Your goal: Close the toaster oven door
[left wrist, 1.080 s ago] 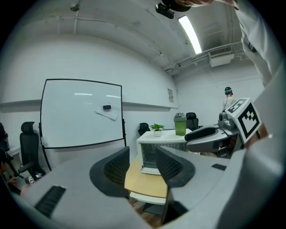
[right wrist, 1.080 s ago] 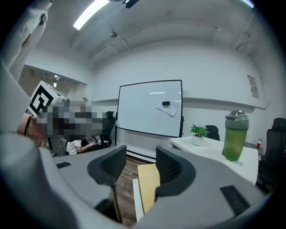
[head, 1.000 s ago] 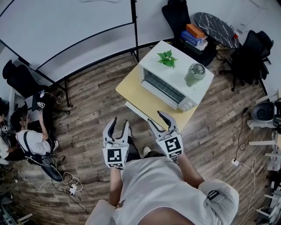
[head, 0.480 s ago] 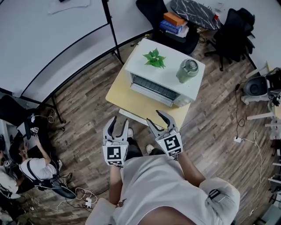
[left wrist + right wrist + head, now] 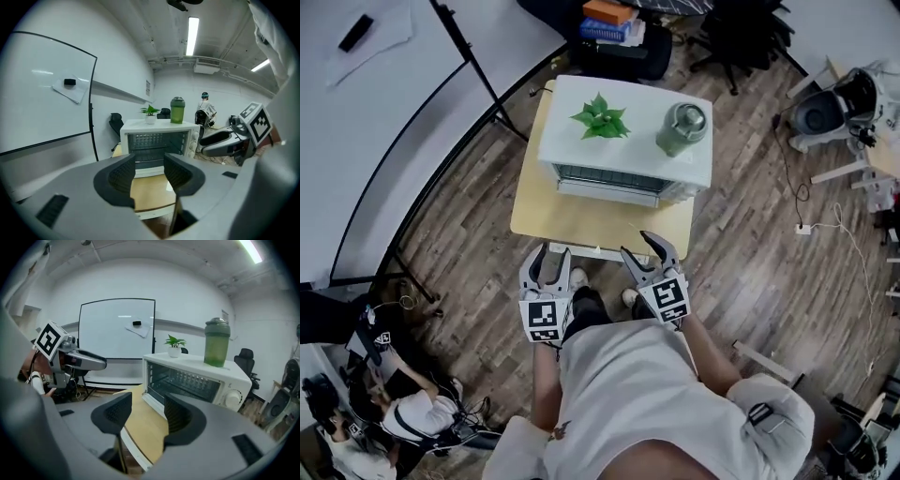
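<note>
A white toaster oven (image 5: pixel 623 141) stands on a small wooden table (image 5: pixel 581 220) straight ahead. Its door (image 5: pixel 149 166) hangs down open and the rack inside (image 5: pixel 155 142) shows; the right gripper view gives the open oven (image 5: pixel 197 376) too. My left gripper (image 5: pixel 551 262) hovers at the table's near edge, jaws a little apart with nothing between them (image 5: pixel 149 168). My right gripper (image 5: pixel 649 248) is beside it, to the right, open and empty (image 5: pixel 147 413). Both are well short of the door.
A potted plant (image 5: pixel 600 117) and a green bottle (image 5: pixel 680 129) sit on the oven's top. A whiteboard (image 5: pixel 384 112) on a stand is at the left, a stack of books (image 5: pixel 609 19) and office chairs behind. A person (image 5: pixel 422 412) sits at the lower left.
The view has swung so the oven now faces me squarely and sits nearer. Both grippers have come up to the table's near edge, keeping their spacing.
</note>
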{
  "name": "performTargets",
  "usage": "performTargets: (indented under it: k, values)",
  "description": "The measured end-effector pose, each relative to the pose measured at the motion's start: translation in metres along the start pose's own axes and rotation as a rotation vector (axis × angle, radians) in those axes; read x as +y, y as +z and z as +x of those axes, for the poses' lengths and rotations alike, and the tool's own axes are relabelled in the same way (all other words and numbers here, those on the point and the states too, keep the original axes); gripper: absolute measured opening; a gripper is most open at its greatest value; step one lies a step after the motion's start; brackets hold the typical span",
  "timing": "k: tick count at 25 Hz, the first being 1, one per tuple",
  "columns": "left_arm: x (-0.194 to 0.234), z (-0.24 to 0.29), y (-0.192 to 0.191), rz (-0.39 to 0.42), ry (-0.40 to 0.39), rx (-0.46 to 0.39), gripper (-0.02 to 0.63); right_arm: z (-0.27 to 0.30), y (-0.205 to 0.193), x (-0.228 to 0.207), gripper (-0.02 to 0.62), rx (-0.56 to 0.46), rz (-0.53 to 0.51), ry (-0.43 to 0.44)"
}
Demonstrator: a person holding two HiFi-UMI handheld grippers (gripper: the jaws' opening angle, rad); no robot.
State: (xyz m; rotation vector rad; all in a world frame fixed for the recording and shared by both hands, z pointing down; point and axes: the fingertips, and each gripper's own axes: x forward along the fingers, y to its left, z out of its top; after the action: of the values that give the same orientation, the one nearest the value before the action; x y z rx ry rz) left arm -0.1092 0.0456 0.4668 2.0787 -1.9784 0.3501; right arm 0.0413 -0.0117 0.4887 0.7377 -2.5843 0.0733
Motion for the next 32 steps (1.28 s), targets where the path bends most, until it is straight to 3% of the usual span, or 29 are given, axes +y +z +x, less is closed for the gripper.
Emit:
performTargets:
  k: [10, 18, 24, 32]
  values:
    - [0.018, 0.040, -0.063, 0.025, -0.161, 0.136, 0.195, 0.007, -0.066, -0.016, 0.231, 0.138, 0.140, -0.210]
    - [0.027, 0.063, -0.120, 0.027, -0.230, 0.245, 0.206, 0.008, -0.135, -0.026, 0.240, 0.263, 0.286, -0.332]
    - [0.031, 0.074, -0.159, 0.022, -0.259, 0.329, 0.213, 0.011, -0.177, -0.024, 0.256, 0.335, 0.384, -0.349]
    - [0.032, 0.084, -0.205, 0.021, -0.248, 0.434, 0.225, 0.020, -0.221, -0.022, 0.267, 0.419, 0.434, -0.305]
